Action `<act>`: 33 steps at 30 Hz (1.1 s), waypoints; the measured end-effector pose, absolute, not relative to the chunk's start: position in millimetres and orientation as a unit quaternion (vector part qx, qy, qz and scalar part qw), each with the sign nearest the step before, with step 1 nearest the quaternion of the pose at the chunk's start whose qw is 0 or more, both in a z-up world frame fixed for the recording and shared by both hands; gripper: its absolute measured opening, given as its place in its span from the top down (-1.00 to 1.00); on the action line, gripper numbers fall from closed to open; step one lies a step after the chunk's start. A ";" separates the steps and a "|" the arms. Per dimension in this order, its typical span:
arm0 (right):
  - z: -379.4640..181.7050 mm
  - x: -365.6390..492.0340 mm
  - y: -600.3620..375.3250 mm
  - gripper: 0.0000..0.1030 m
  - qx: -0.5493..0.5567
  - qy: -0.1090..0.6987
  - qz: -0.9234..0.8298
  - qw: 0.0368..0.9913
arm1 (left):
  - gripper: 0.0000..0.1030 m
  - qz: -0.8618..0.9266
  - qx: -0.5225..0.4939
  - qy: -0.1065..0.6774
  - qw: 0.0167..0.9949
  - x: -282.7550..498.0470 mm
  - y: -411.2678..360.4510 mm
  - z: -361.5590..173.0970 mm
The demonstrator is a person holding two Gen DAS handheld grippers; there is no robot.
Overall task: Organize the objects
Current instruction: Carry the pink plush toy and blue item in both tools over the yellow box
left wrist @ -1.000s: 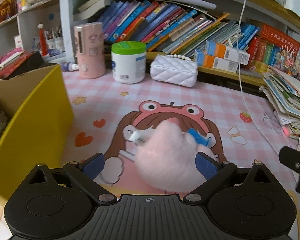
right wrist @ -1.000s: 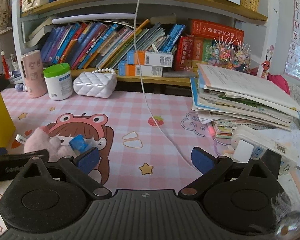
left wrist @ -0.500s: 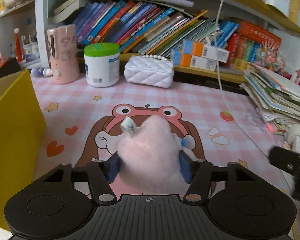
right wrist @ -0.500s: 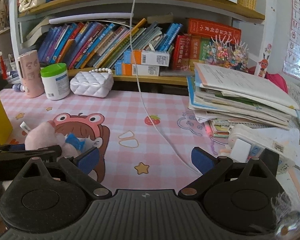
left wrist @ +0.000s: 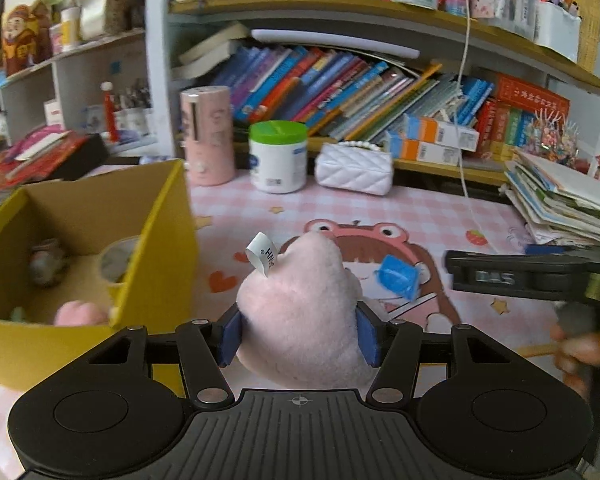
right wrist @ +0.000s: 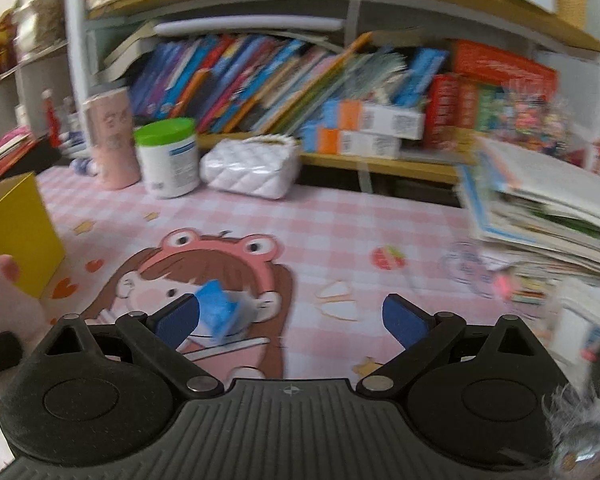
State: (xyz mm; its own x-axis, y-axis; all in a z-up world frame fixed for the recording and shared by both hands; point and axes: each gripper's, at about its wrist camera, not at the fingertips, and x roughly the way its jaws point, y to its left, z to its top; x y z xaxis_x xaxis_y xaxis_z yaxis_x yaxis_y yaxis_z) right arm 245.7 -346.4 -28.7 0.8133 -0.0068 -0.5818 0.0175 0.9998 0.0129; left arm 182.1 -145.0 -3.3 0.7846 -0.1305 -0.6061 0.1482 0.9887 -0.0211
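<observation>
Two grippers | left gripper (left wrist: 298, 334) clamped on pink plush (left wrist: 300, 312), yellow box (left wrist: 156, 240) at left | right gripper (right wrist: 292, 316) spread open near blue block (right wrist: 216, 312)

A pink checked desk mat (right wrist: 340, 224) carries a yellow box (left wrist: 168, 240), white tub (left wrist: 278, 156) and blue wrapper (right wrist: 216, 312).

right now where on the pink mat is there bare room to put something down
Bare mat lies between the white quilted purse and the paper stack. The yellow box crowds the left; the blue item sits mid-mat by the right tongs.
</observation>
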 end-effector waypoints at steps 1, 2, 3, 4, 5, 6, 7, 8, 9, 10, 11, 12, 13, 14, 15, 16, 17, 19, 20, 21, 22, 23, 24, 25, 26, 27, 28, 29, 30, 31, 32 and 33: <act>-32.5 250.9 -342.1 -0.92 0.003 0.307 0.006 0.952 | -0.09 -0.071 0.013 0.319 0.945 178.9 -142.5 -1.9; -37.2 256.7 -336.8 -0.91 -0.006 0.307 0.020 0.951 | -0.09 -0.068 0.012 0.317 0.946 175.9 -140.3 -0.4; -40.6 260.6 -332.3 -0.90 -0.014 0.308 0.029 0.951 | -0.09 -0.067 0.012 0.315 0.947 172.6 -138.6 0.7; -45.0 266.7 -327.4 -0.89 -0.025 0.309 0.040 0.950 | -0.09 -0.065 0.013 0.313 0.947 169.2 -137.3 2.1; -48.2 271.7 -323.7 -0.88 -0.032 0.312 0.049 0.948 | -0.10 -0.063 0.015 0.311 0.948 165.8 -135.9 3.1; -52.1 276.0 -319.8 -0.88 -0.039 0.316 0.060 0.946 | -0.10 -0.061 0.015 0.311 0.948 163.4 -134.8 3.9; -56.6 281.0 -315.7 -0.87 -0.049 0.320 0.069 0.944 | -0.10 -0.059 0.015 0.311 0.949 160.7 -133.7 4.4; -61.1 285.8 -311.2 -0.85 -0.061 0.322 0.074 0.942 | -0.10 -0.058 0.015 0.311 0.948 159.2 -132.8 4.4; -65.5 290.1 -307.3 -0.74 -0.072 0.324 0.075 0.940 | -0.10 -0.057 0.015 0.312 0.948 157.9 -132.2 4.5; -71.0 295.4 -303.9 -0.67 -0.083 0.329 0.075 0.938 | -0.10 -0.055 0.016 0.312 0.948 156.3 -131.7 4.8; -75.3 300.6 -301.9 -0.53 -0.087 0.337 0.071 0.935 | -0.10 -0.054 0.017 0.312 0.948 154.9 -131.3 5.0; -79.8 305.7 -301.5 -0.42 -0.085 0.346 0.066 0.932 | -0.10 -0.054 0.017 0.312 0.948 153.6 -130.8 5.5; -83.7 310.7 -302.3 -0.36 -0.076 0.356 0.062 0.929 | -0.10 -0.054 0.017 0.311 0.949 152.4 -130.4 6.1; -85.9 312.4 -304.9 -0.29 -0.062 0.357 0.062 0.930 | -0.10 -0.055 0.017 0.311 0.949 151.1 -130.1 6.0; -86.9 313.7 -307.6 -0.17 -0.047 0.356 0.065 0.931 | -0.10 -0.056 0.018 0.310 0.949 150.1 -129.8 6.2; -87.5 314.8 -309.0 -0.04 -0.037 0.356 0.070 0.931 | -0.10 -0.057 0.018 0.311 0.949 148.9 -129.5 6.1; -87.0 314.6 -310.4 0.17 -0.026 0.357 0.078 0.930 | -0.10 -0.057 0.018 0.311 0.948 147.4 -128.7 5.9; -84.7 312.5 -308.9 0.27 -0.023 0.361 0.083 0.929 | -0.10 -0.058 0.017 0.311 0.948 145.8 -127.3 5.8; -82.8 311.1 -308.8 0.31 -0.019 0.365 0.085 0.927 | -0.10 -0.058 0.015 0.311 0.949 144.4 -126.5 5.8; -81.0 309.7 -308.7 0.33 -0.012 0.368 0.084 0.926 | -0.10 -0.059 0.014 0.310 0.949 143.4 -125.6 5.8; -78.4 306.2 -309.1 0.33 -0.005 0.371 0.080 0.925 | -0.10 -0.060 0.011 0.308 0.949 142.3 -124.7 6.0; -74.8 301.5 -309.1 0.35 0.001 0.372 0.074 0.925 | -0.10 -0.061 0.009 0.307 0.950 141.2 -123.7 6.2; -70.3 295.4 -309.5 0.36 0.009 0.373 0.068 0.925 | -0.10 -0.063 0.006 0.307 0.950 140.2 -122.8 6.3; -65.6 289.0 -310.1 0.36 0.019 0.375 0.063 0.925 | -0.10 -0.065 0.004 0.306 0.950 139.0 -121.8 6.7; -60.8 282.4 -310.9 0.36 0.029 0.376 0.056 0.924 | -0.10 -0.068 0.002 0.303 0.950 137.4 -121.2 7.6; -55.6 275.2 -311.1 0.36 0.038 0.378 0.049 0.924 | -0.10 -0.071 0.000 0.300 0.951 136.2 -120.5 8.5; -48.8 265.6 -310.5 0.36 0.044 0.381 0.041 0.923 | -0.10 -0.075 -0.002 0.296 0.952 134.4 -119.3 9.6; -43.4 258.0 -309.6 0.36 0.047 0.382 0.034 0.922 | -0.10 -0.079 -0.003 0.292 0.953 132.5 -118.0 10.5; -37.2 249.1 -308.9 0.36 0.052 0.382 0.027 0.922 | -0.10 -0.082 -0.005 0.289 0.954 131.1 -116.5 11.3; -30.3 238.9 -308.1 0.36 0.057 0.381 0.021 0.922 | -0.10 -0.086 -0.007 0.285 0.955 128.9 -114.3 12.3; -25.2 230.5 -306.9 0.36 0.062 0.379 0.018 0.923 | -0.10 -0.089 -0.009 0.282 0.955 127.4 -112.8 13.0; -20.3 221.7 -305.2 0.36 0.065 0.377 0.014 0.924 | -0.10 -0.092 -0.011 0.279 0.956 125.5 -110.9 14.0</act>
State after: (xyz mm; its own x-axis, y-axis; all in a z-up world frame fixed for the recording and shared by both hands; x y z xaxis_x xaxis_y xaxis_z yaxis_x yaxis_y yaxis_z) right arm 221.7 -305.2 -20.3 0.7153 0.0753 -0.6947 0.0222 0.9912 0.1303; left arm 125.5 -110.9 14.0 0.8270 -0.1824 -0.5318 0.1704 0.9827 -0.0721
